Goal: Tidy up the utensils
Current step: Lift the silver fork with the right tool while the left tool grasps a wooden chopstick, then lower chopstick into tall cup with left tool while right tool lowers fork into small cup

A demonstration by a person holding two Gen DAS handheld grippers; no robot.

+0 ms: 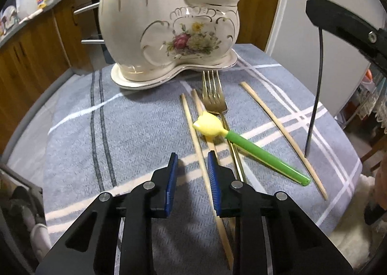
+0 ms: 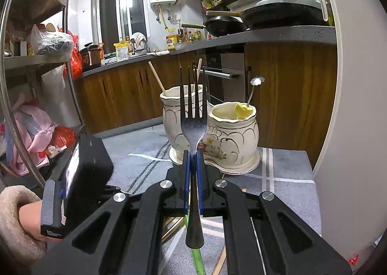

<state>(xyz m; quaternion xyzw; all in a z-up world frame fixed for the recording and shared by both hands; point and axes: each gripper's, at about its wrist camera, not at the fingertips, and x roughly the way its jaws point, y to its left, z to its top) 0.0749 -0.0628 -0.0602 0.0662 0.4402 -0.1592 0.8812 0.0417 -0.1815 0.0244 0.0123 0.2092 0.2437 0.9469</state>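
A cream floral ceramic holder with a tall and a low pot stands at the back of the table; it also shows in the right wrist view. On the cloth lie a gold fork, three wooden chopsticks and a green stick with a yellow tulip head. My left gripper is open, low over the cloth, astride one chopstick. My right gripper is shut on a dark fork, tines up, held above the table facing the holder.
The tall pot holds chopsticks; the low pot holds a yellow tulip stick and a thin metal utensil. Wooden kitchen cabinets stand behind the table, a white fridge at right, a metal shelf rack at left.
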